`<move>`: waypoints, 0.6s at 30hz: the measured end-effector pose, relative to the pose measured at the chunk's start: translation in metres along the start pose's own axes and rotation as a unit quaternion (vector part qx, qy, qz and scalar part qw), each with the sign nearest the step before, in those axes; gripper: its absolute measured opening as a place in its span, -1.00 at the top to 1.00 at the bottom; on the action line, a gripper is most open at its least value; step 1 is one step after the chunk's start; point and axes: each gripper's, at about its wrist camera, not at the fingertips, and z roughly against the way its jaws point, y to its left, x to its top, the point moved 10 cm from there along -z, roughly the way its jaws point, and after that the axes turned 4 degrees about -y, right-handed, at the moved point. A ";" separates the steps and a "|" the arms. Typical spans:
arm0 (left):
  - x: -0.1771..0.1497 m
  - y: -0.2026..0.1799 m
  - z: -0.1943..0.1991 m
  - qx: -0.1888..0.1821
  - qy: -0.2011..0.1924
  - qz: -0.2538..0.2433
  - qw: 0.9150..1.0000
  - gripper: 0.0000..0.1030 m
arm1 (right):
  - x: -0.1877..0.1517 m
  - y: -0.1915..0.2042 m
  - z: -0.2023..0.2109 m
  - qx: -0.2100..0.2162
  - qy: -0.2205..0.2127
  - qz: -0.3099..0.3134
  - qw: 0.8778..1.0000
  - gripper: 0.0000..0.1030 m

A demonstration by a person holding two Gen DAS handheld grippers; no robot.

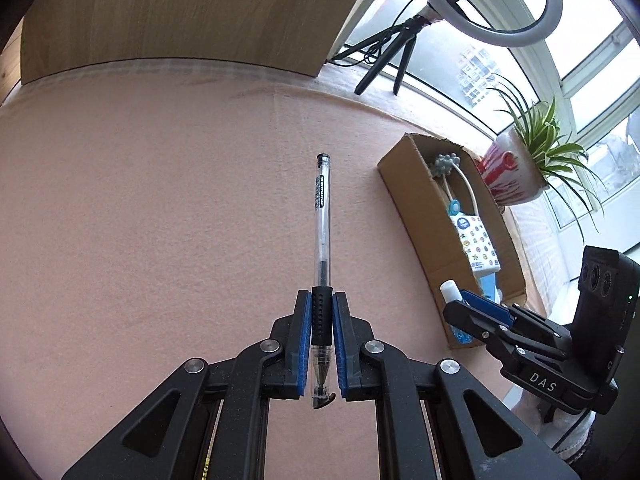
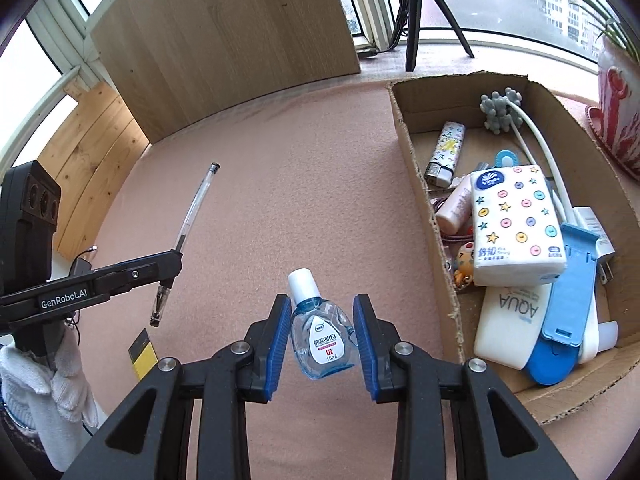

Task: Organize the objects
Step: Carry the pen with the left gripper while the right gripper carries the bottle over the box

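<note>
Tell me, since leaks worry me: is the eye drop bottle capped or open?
Capped. The eye drop bottle, held between the right gripper pads, has its white cap seated on the neck.

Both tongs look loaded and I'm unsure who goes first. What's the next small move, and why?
Probably carry the right tongs, shut on the eye-drop bottle, rightward over the cardboard box. It sits just beside them, while the left tongs with the pen are farther off.

Tissue pack [image 2: 516,224] in cardboard box [image 2: 436,216], right of pen [image 2: 192,208]
</note>
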 end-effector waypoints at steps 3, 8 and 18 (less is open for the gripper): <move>0.011 -0.027 -0.008 -0.013 -0.002 -0.016 1.000 0.79 | 0.009 -0.010 0.017 -0.003 -0.021 -0.010 1.000 0.44; 0.027 -0.071 -0.029 -0.030 -0.002 -0.043 0.999 0.79 | 0.023 -0.033 0.044 -0.021 -0.058 -0.027 0.998 0.44; 0.050 -0.140 -0.066 -0.045 -0.003 -0.081 0.996 0.79 | 0.029 -0.091 0.075 -0.067 -0.090 -0.058 0.992 0.44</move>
